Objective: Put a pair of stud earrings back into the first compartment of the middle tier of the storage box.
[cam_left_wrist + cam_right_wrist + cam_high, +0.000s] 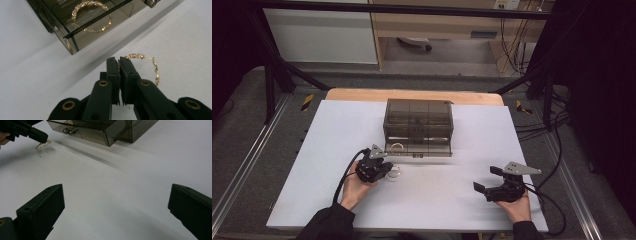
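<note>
Nearest, the right gripper (484, 176) rests on the white sheet (437, 200), jaws apart. The left gripper (119, 60) is clamped on a gold bracelet (155, 70) before the smoky box (418, 125); its gripper view reveals another bracelet (91, 15) in the open drawer (75, 37).

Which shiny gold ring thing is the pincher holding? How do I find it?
Start at the smoky see-through box in the middle of the white table. Just in front of its open drawer, the left gripper is shut on a gold hoop earring. Its twin hoop lies inside the drawer; this one is outside, pinched by black jaws.
</note>
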The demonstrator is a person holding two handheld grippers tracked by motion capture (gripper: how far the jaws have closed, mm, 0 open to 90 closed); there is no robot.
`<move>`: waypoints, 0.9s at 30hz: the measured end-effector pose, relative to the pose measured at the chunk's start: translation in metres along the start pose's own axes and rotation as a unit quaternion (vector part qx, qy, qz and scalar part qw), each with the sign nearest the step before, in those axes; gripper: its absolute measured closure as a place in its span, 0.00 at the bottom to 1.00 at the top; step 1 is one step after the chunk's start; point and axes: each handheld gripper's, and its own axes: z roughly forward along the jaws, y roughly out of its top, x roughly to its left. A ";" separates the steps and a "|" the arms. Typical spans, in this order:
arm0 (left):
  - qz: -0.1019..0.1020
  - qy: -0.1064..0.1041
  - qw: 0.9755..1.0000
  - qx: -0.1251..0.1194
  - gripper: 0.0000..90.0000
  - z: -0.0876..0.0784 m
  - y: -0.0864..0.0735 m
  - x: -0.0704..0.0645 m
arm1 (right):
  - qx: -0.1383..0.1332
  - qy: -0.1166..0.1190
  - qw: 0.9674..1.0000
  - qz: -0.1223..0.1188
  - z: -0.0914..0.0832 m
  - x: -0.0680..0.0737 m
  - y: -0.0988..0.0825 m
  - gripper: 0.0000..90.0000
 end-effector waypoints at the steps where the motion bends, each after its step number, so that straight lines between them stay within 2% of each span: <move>1: 0.000 -0.001 1.000 0.000 0.96 -0.001 0.000 0.000 | 0.000 0.000 1.000 -0.001 0.000 0.000 0.000 0.01; 27: -0.002 -0.015 1.000 -0.019 0.96 -0.025 0.011 -0.004 | 0.001 0.000 1.000 -0.001 0.000 0.000 0.000 0.01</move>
